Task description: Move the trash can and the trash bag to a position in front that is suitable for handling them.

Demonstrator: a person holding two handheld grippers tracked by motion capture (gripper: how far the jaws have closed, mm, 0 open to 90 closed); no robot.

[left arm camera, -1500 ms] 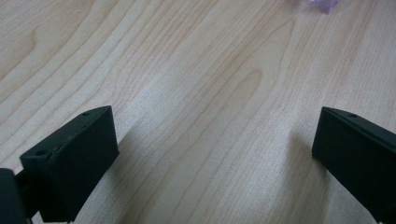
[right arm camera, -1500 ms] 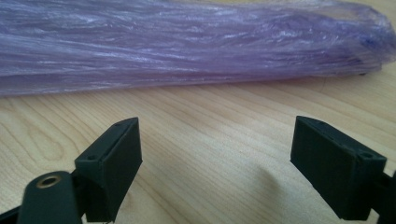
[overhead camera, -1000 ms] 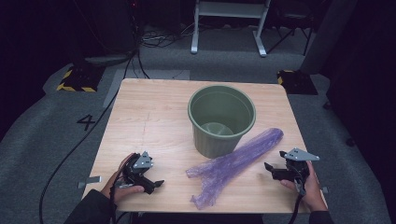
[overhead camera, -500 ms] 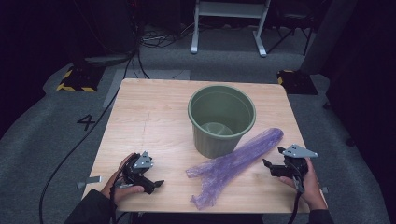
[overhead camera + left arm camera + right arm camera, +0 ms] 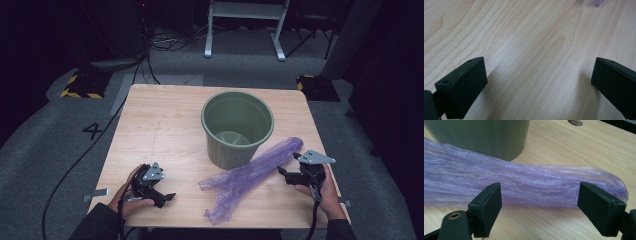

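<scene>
A crumpled purple plastic bag [image 5: 250, 175] lies stretched across the table's near right, from beside the green bucket [image 5: 238, 127] toward the front edge. My right gripper [image 5: 286, 173] stands open just right of the bag's upper end. In the right gripper view its jaws frame the purple bag [image 5: 524, 183] with the green bucket [image 5: 481, 135] behind. My left gripper [image 5: 162, 195] rests open at the near left, over bare wood [image 5: 534, 57], apart from the bag.
The wooden table [image 5: 165, 125] stands on grey carpet. A cable trails from the left gripper off the table's left edge. A white frame stand [image 5: 245, 20] and black-yellow floor blocks [image 5: 80, 85] lie beyond the table.
My right gripper has edged left toward the bag's upper end. The left gripper and the bag have stayed put.
</scene>
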